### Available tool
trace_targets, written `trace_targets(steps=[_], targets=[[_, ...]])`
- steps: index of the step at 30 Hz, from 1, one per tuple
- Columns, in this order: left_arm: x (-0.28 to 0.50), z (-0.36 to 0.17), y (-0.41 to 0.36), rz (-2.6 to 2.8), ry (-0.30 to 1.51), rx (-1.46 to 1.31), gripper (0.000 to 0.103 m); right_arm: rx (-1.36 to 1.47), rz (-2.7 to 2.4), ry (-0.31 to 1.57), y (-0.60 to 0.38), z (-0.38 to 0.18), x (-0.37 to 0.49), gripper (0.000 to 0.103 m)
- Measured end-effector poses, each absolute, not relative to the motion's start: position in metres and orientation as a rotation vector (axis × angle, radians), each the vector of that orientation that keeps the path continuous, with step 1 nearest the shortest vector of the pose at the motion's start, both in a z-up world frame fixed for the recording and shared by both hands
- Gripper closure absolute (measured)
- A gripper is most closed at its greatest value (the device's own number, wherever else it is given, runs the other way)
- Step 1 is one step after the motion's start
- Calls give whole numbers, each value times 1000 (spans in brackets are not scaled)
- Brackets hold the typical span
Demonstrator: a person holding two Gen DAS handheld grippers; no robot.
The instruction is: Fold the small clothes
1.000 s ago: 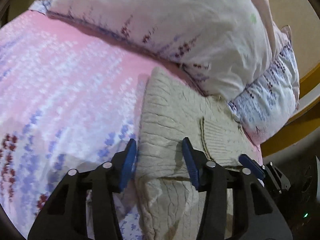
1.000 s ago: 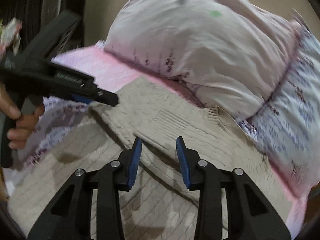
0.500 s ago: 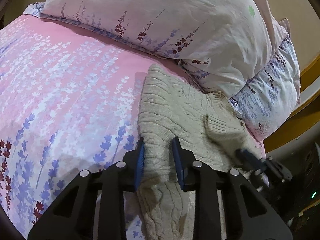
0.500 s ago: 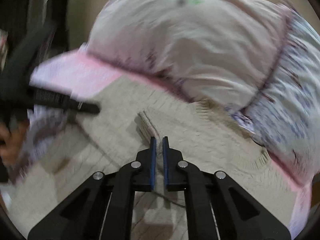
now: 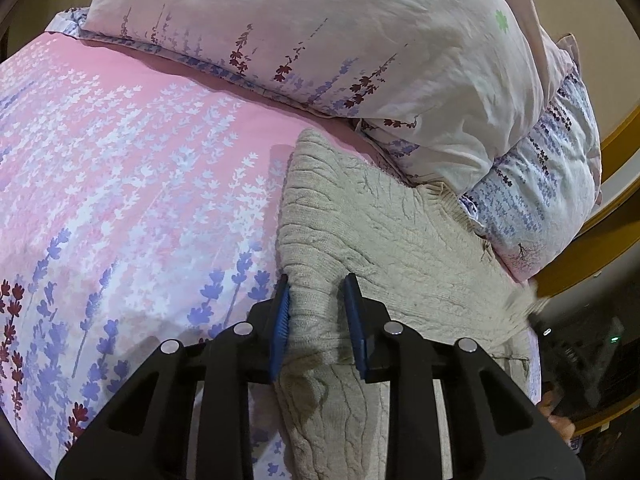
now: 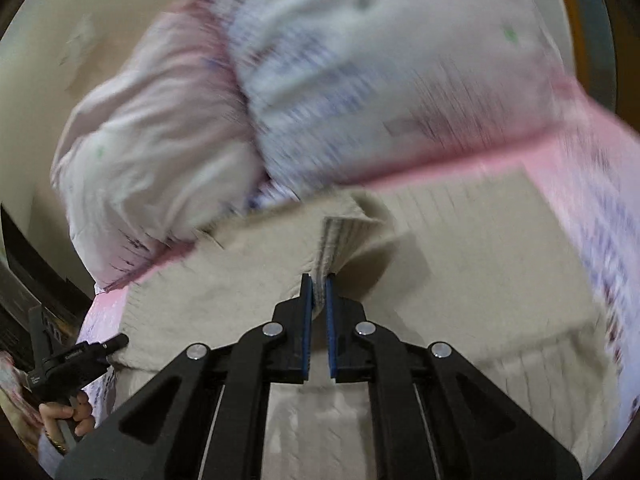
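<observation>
A cream cable-knit sweater [image 5: 384, 236] lies on the pink floral bed sheet [image 5: 120, 184], its top near the pillows. My left gripper [image 5: 316, 316] is shut on a bunched fold at the sweater's left edge. In the blurred right wrist view, my right gripper [image 6: 318, 300] is shut on the ribbed cuff of the sweater's sleeve [image 6: 340, 240] and holds it lifted above the sweater's body [image 6: 460, 264]. The left gripper [image 6: 76, 360] shows there at the lower left, held by a hand. The right gripper is a dark blur at the right edge of the left wrist view [image 5: 560, 344].
Two floral pillows [image 5: 360, 40] are stacked at the head of the bed, right behind the sweater. A yellow wooden bed frame [image 5: 608, 208] runs along the right. A beige wall [image 6: 60, 40] is behind the pillows.
My left gripper has closed on the sweater's left edge. My right gripper has closed on the sleeve cuff and swung it up and to the right; its view is blurred with motion.
</observation>
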State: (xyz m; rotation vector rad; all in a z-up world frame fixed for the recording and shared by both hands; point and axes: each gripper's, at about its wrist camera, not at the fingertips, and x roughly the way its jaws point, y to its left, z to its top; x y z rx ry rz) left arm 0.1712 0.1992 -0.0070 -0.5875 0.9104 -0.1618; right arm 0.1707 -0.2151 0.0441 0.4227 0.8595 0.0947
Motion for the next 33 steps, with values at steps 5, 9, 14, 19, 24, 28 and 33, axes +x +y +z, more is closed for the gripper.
trace_targets(steps=[5,9,14,19,24,28,33], targets=[[173,-7,202,-159,921,-618,76,674,124,952,-245,18,175,73],[175,-8,207,-165,929,-665,76,735,117,947,-255,18,177,65],[175,-10,210,-168,926,-703,76,769,112,957,-263,9,189,90],[175,-9,208,-166,923,-690,76,690,113,863,-264,30,185,97],[177,-8,201,-160,918,-643,76,654,56,904,-273,23,180,96],[177,-7,196,-146,917,-605,77,661,48,948,-272,9,179,96],[176,-11,199,-125,917,-600,94,627,41,929,-267,15,175,96]])
